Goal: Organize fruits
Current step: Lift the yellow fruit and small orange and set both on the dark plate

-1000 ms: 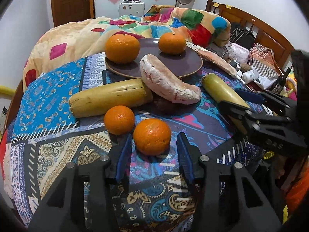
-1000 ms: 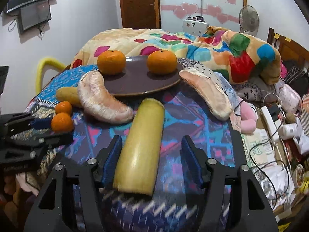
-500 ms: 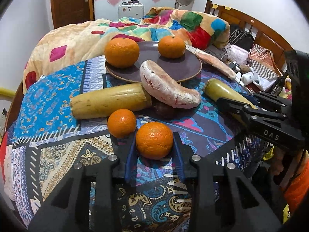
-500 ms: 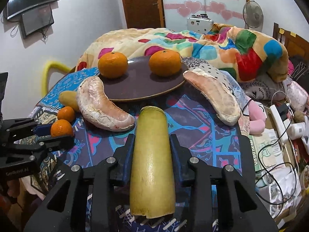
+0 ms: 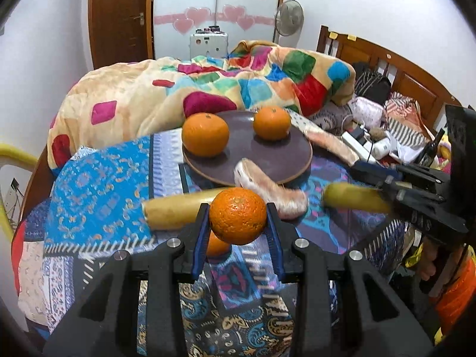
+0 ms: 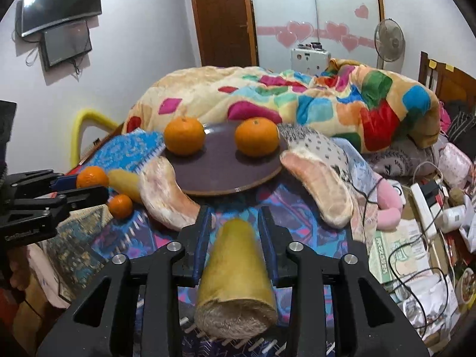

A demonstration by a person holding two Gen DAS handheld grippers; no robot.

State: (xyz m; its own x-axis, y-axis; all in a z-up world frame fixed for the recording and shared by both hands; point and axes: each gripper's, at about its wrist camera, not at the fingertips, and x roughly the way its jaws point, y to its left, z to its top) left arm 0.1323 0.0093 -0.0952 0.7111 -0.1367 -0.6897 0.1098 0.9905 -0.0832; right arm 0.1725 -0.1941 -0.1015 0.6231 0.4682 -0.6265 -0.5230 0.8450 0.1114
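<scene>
My left gripper [image 5: 238,211] is shut on an orange [image 5: 238,217] and holds it above the patterned cloth; a smaller orange [image 5: 217,246] lies underneath. In the right wrist view my right gripper [image 6: 235,217] has a yellow stalk piece [image 6: 238,267] between its closing jaws, pads pressed on it, raised off the cloth. A second yellow stalk piece [image 5: 175,212] lies on the cloth. Behind stands a brown plate [image 5: 267,160] with two oranges [image 5: 205,138] [image 5: 272,122]. One pink pomelo segment [image 6: 166,196] rests at the plate's front edge, another [image 6: 321,190] to its right.
A colourful quilt [image 5: 184,89] is heaped behind the plate. To the right lie cables, a power strip [image 6: 425,205], boxes and bags beside a wooden headboard [image 5: 386,68]. A yellow bar [image 6: 80,131] sticks up at the left edge.
Both grippers shut, the left on the orange, the right on the yellow stalk piece, and both lifted them off the cloth.
</scene>
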